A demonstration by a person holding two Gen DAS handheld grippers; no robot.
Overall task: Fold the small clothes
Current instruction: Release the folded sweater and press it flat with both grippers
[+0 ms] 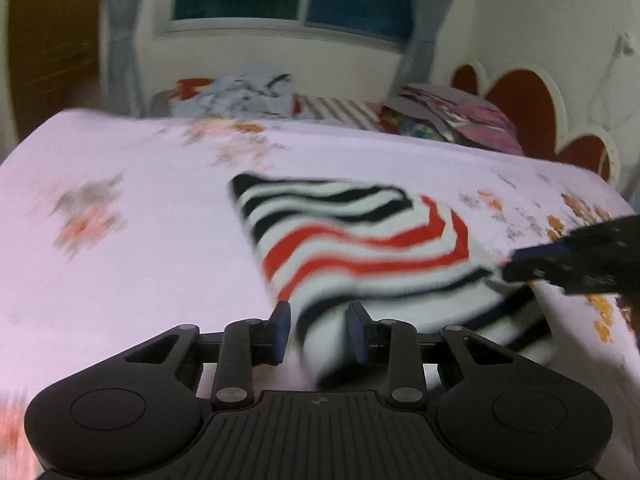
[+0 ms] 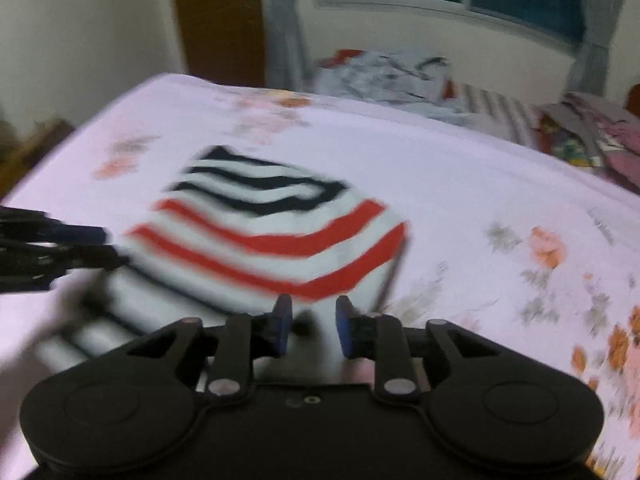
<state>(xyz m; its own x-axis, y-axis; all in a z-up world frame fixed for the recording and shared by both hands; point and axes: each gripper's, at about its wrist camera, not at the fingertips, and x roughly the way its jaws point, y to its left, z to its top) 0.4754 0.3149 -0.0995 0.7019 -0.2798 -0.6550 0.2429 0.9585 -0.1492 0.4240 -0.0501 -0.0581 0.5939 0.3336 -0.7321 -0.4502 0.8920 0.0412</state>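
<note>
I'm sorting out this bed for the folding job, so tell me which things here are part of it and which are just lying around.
Part of the job:
striped garment, lifted off the sheet
left gripper, at its near edge
right gripper, at its other near edge

Just lying about:
floral bedsheet
crumpled pale clothes pile
striped cloth
pink and patterned heap
red headboard

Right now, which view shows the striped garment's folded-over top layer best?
The right wrist view: the striped garment sits centred, with its top layer's edges visible all round. The left wrist view shows it skewed, and its near end is hidden behind the left tongs.
</note>
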